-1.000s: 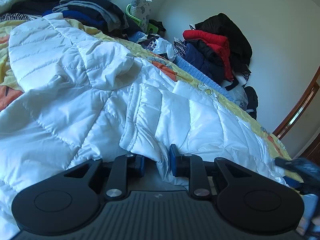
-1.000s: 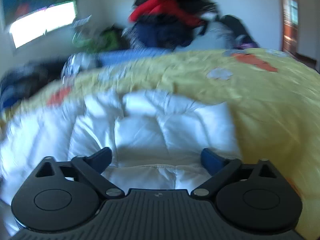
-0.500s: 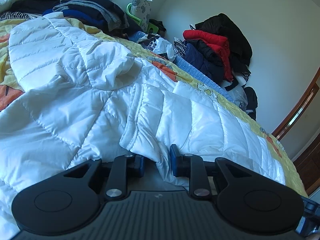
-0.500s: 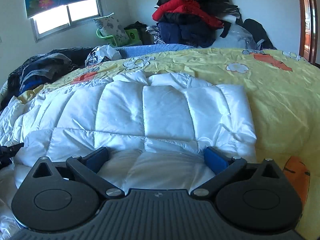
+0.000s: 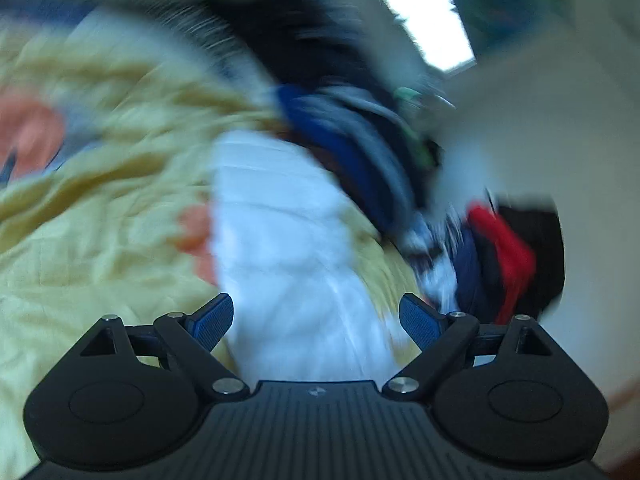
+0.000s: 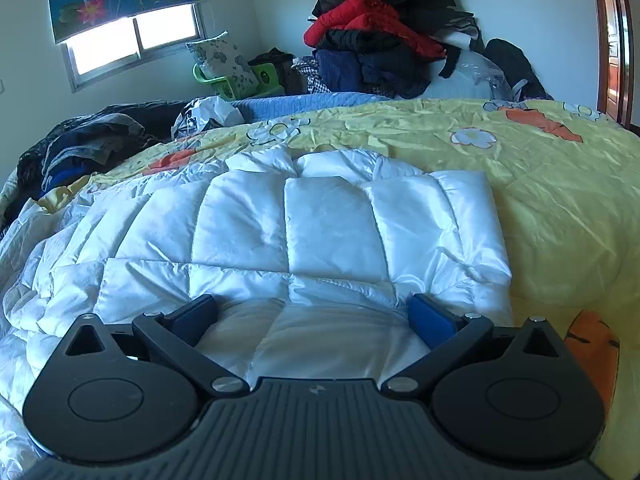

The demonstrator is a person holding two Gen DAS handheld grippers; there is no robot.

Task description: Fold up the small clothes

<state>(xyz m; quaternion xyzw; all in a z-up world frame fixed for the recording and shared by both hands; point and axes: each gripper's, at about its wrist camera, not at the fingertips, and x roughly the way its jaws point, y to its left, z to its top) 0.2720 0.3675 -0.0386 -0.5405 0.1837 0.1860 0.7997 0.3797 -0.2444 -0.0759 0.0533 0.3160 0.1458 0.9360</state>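
A white quilted puffer jacket [image 6: 312, 232] lies spread on the yellow bedspread [image 6: 560, 200]. My right gripper [image 6: 314, 316] is open, its jaws wide apart, low over the jacket's near edge with nothing between the pads. The left wrist view is heavily motion-blurred. In it my left gripper [image 5: 316, 322] is open and empty, above a white strip of the jacket [image 5: 280, 240] lying on the yellow bedspread [image 5: 100, 220].
A heap of red, black and navy clothes [image 6: 384, 36] sits against the far wall. Dark folded clothes [image 6: 80, 140] lie at the bed's left. A green item [image 6: 240, 80] stands under the window [image 6: 132, 40]. A wooden door frame [image 6: 612, 40] is at the right.
My left gripper has let go of the jacket fold, opened wide and swung quickly to a new angle. My right gripper stays open and holds nearly still over the jacket.
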